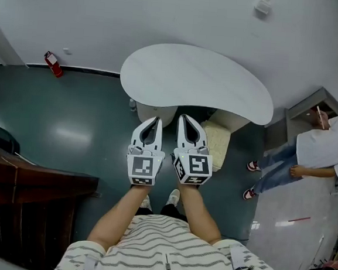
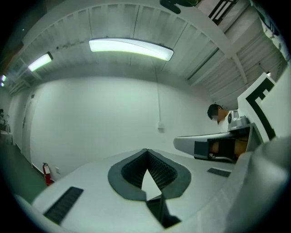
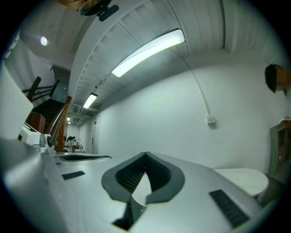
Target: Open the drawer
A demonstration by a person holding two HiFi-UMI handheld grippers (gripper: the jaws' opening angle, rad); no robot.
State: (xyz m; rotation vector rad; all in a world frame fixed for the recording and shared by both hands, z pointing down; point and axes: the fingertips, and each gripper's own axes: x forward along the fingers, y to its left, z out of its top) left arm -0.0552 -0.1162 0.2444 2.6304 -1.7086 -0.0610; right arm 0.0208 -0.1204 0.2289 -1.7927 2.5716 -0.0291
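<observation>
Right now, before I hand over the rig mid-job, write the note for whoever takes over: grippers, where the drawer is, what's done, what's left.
The left gripper has its jaws shut with nothing between them.
The right gripper is also shut and empty, close beside the left one.
Both point toward the white table; neither touches it.
The drawer: no front or handle can be made out. A pale unit under the table's near edge may hold it.
Done: nothing on the drawer yet.
Left: find the handle, open a gripper, grasp it and pull.
A person stands off to the right.
</observation>
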